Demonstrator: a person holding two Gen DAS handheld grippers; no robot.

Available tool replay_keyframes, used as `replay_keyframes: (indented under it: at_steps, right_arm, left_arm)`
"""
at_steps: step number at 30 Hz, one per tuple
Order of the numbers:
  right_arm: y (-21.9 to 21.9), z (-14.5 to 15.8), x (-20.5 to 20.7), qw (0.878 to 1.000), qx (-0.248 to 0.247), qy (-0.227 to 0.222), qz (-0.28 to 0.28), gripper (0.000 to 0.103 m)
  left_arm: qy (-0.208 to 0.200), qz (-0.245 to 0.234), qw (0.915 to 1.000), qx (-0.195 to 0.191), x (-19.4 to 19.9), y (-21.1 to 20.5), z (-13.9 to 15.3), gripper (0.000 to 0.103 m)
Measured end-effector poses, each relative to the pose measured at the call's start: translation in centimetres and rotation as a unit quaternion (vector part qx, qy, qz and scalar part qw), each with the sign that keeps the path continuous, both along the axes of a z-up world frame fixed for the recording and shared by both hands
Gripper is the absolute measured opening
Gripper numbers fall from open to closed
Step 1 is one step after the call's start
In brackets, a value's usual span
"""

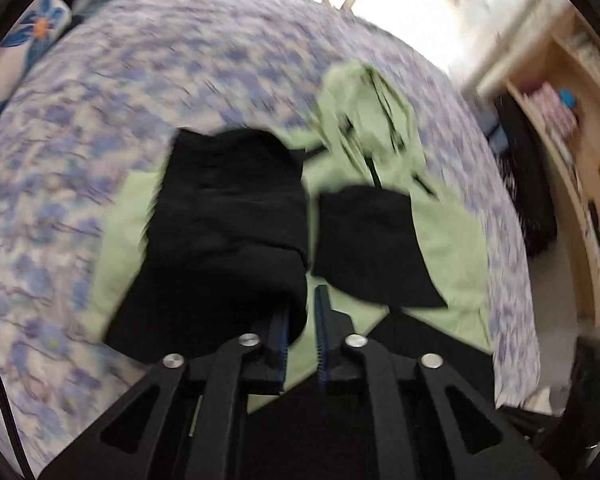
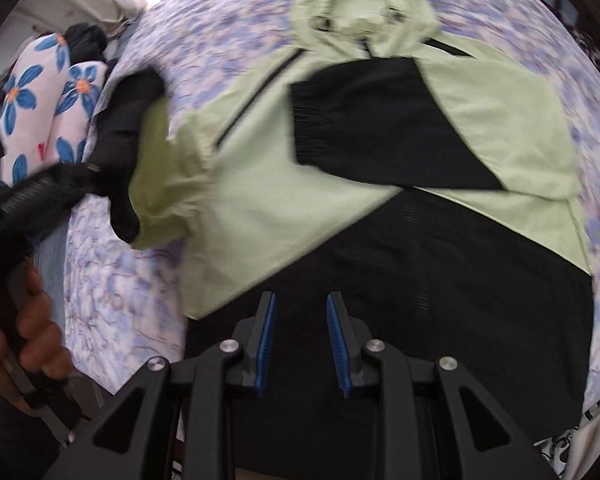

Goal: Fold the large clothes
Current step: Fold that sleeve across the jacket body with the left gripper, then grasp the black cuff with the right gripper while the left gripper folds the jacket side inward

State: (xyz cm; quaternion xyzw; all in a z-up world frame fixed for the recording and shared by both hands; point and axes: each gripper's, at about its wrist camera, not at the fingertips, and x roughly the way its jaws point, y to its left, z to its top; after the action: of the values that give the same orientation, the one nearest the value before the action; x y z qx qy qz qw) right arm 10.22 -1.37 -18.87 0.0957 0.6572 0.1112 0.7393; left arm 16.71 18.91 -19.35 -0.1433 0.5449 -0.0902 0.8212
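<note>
Lying mid-bed (image 2: 140, 280), hood toward the far edge: pale green jacket (image 2: 260, 184), black lower panel, black sleeve folded across the chest. No legible writing. Left claw (image 1: 302, 300) holds the other black sleeve (image 1: 228, 216). Right claw (image 2: 301, 312) parted, empty.

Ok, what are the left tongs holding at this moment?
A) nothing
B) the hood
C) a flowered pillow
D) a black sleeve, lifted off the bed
D: in the right wrist view the left tongs grip the black-cuffed sleeve of the light green and black hooded jacket, raised above the purple floral bedspread.
</note>
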Motion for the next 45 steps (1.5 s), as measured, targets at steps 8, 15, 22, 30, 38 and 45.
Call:
replay_keyframes:
  at_steps: [8,15,22,30,38,45]
  right_arm:
    - [-6.1,-1.2,0.0,1.000,0.004,-0.007,-0.010,0.027]
    - [-4.1,-2.0,1.7,0.999,0.027,-0.022,0.023,0.044]
    - [-2.1,-6.3,5.6,0.999,0.046,-0.005,0.013,0.044]
    - [-0.8,-11.7,9.4,0.997,0.072,0.037,-0.009,0.044]
    - [2.1,-9.9,9.4,0.996,0.068,-0.010,0.049,0.022]
    - [0.1,-0.7,9.3,0.986,0.082,-0.126,0.071,0.021]
  left_arm:
    - [0.060,-0.002,0.9982,-0.006,-2.8,-4.4,-3.5,0.049]
    - [0.065,0.047,0.9966,0.018,-5.1,0.8,-3.0,0.049]
    - [0.094,0.106,0.9894,0.033,-7.0,5.8,-5.7,0.050]
    - [0.095,0.150,0.9838,0.019,-7.9,8.5,-7.0,0.050]
    - [0.091,0.160,0.9824,0.029,-7.7,8.6,-7.0,0.050]
    - [0.066,0.164,0.9838,0.030,-6.4,8.9,-5.3,0.050]
